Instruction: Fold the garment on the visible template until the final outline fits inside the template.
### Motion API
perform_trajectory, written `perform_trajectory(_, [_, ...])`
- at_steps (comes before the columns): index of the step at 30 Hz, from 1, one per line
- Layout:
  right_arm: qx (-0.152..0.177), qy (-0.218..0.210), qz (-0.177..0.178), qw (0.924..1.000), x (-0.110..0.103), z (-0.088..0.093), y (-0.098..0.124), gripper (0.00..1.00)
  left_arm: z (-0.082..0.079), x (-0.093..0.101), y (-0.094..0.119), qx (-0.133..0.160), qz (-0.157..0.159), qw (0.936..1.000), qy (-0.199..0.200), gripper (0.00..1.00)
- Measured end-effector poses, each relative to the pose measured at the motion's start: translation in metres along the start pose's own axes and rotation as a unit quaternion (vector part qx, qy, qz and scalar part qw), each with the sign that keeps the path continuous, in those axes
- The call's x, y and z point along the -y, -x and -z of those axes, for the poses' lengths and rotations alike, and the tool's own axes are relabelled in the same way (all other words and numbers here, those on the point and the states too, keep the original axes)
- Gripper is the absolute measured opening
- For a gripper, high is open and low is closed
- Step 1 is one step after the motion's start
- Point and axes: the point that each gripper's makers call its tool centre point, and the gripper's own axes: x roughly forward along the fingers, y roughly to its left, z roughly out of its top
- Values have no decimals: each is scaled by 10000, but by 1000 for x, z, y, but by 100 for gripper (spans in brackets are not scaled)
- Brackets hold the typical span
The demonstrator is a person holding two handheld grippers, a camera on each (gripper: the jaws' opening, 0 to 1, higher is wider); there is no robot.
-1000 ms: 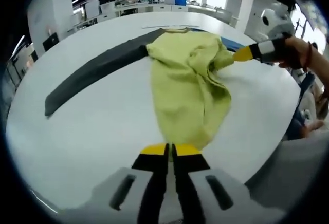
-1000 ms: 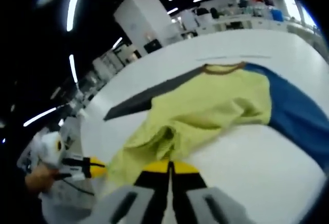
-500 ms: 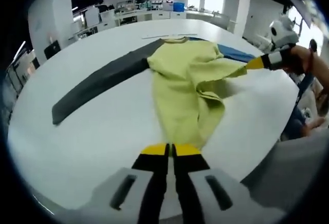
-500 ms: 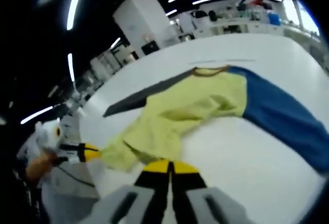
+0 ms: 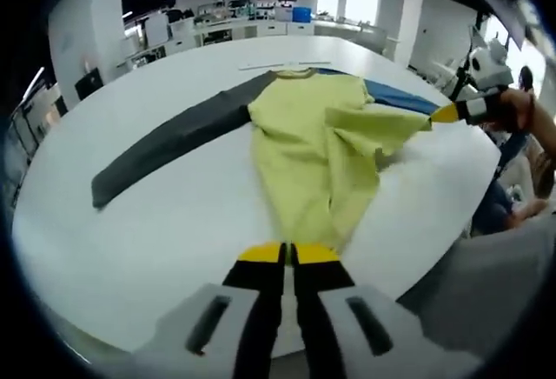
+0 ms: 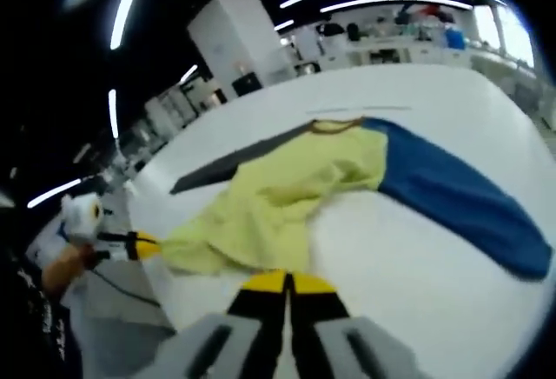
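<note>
On a wide white table [image 5: 156,222], in the left gripper view, the garment [image 5: 308,149] lies spread: a yellow-green body running from the near edge toward the far side, a dark grey sleeve [image 5: 169,140] stretching out to the left and a blue sleeve [image 5: 395,94] showing at the far right behind the body. The left gripper [image 5: 287,255] rises at the near edge with its yellow-tipped jaws pressed together on the hem of the yellow-green cloth. At the right, the right gripper [image 5: 445,113], held in a person's hand [image 5: 521,111], has its yellow tip clamped on a corner of the body and draws that fold of cloth out to the right, lifted off the table. An open office with desks and white pillars lies beyond the far edge. In the right gripper view, the same garment [image 6: 278,201] lies across the table [image 6: 408,257], with the blue sleeve [image 6: 456,201] reaching out to the right, the grey sleeve [image 6: 230,163] to the far left, and the neck opening at the far side. The right gripper [image 6: 287,283] shows jaws closed together at the near edge of the bunched yellow-green cloth. At the left, the left gripper [image 6: 143,244], in a hand [image 6: 65,266], pinches the far corner of the cloth.
</note>
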Motion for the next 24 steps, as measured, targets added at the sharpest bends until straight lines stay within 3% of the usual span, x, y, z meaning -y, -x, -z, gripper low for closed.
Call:
perform_trajectory(7, [-3,5,180,9998,11,10,17,0,-2,-8,6,116,-48,9999,69,0])
perform_trajectory(10, [16,-29,252,9997,15,13,23,0,-6,-1,8,205,38,9995,242,0])
perform_trajectory(24, [-61,-122,485,9987,16,34,46,0,0,-3,18,139,127,9991,375,0])
